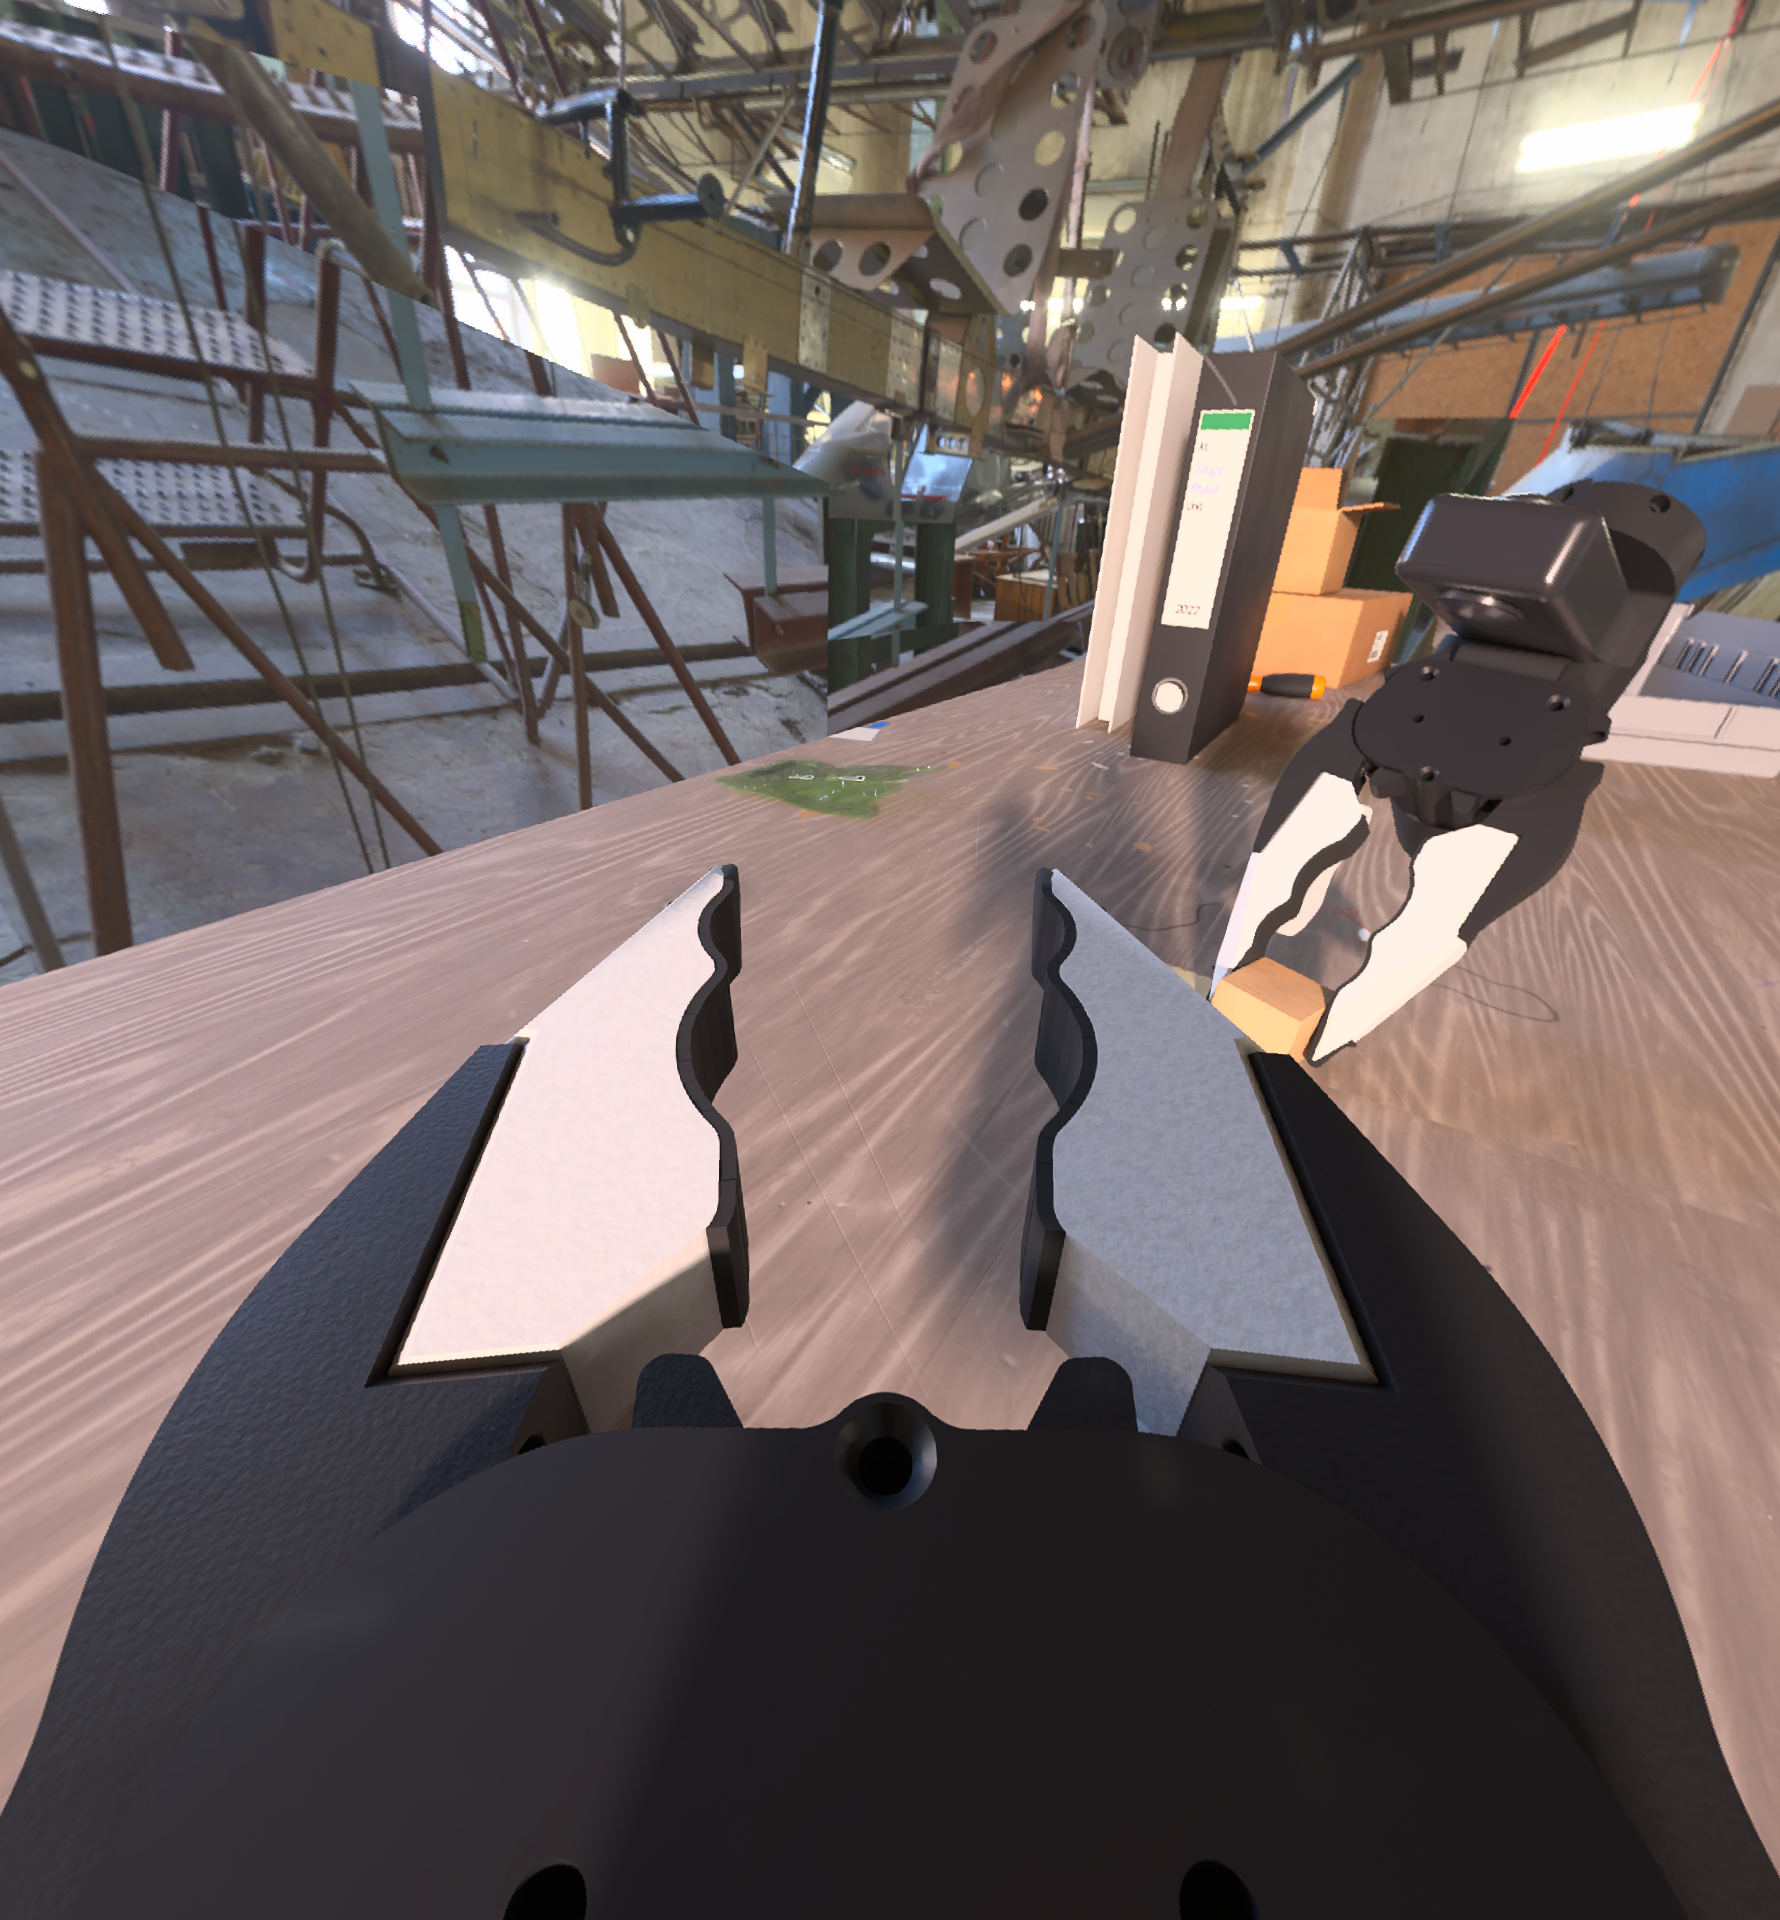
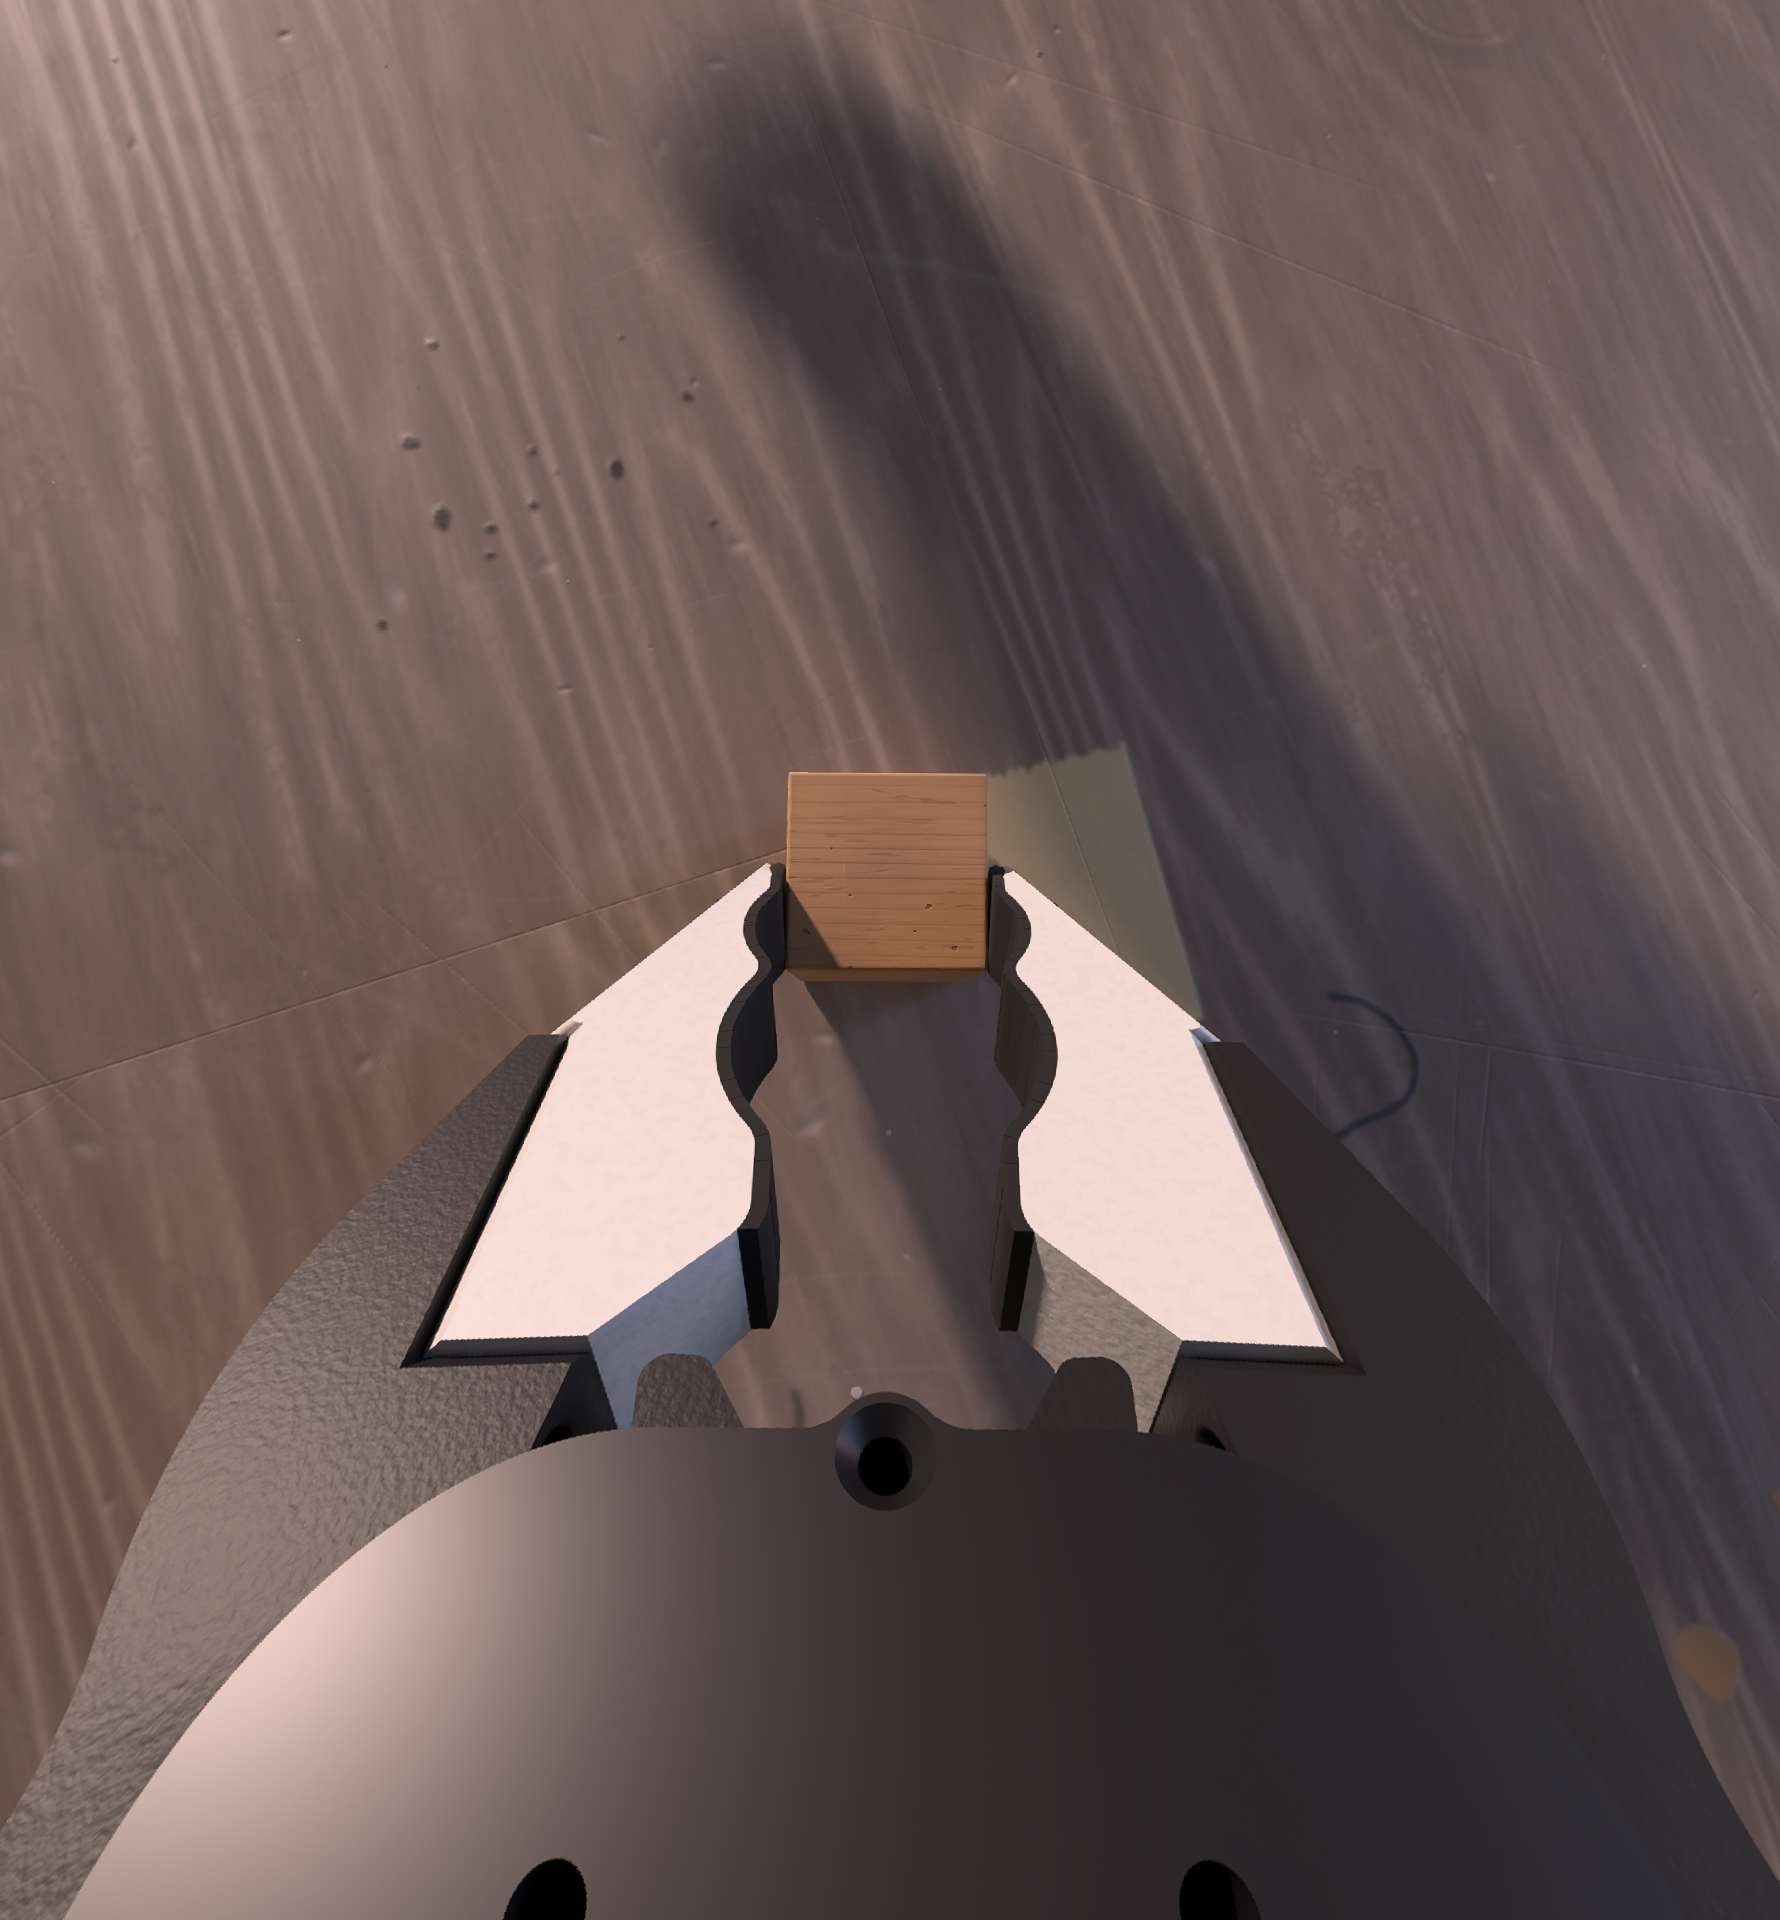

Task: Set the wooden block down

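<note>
Left wrist view
Left gripper [image 1: 886,883]: I see my fingers spread wide, nothing between them, only bare tabletop in the gap.
Table [image 1: 450,1091]: brown streaked wood grain fills the lower half of what I see.
Right gripper [image 1: 1281,1013]: at about 2 o'clock from my fingertips, pointing steeply down at the table, its tips on either side of the block.
Wooden block [image 1: 1270,1003]: a pale cube at 2 o'clock, low at the table between the right gripper's tips; I cannot tell from here whether it touches the surface.
Ring binder [image 1: 1213,561]: dark, upright, at 1 o'clock near the table's far edge, white boards leaning beside it.
Green patch [image 1: 824,787]: flat on the table at 12 o'clock, well beyond my fingertips.
Cardboard boxes [image 1: 1322,603]: orange, stacked behind the binder.

Right wrist view
Right gripper [image 2: 886,883]: looking straight down on the table, I have the block pinched at the very fingertips, both pads against its sides.
Wooden block [image 2: 886,878]: at 12 o'clock, projecting past the tips, its grained top face towards me.
Table [image 2: 346,520]: a dark shadow runs up towards 12 o'clock from the block.
</note>
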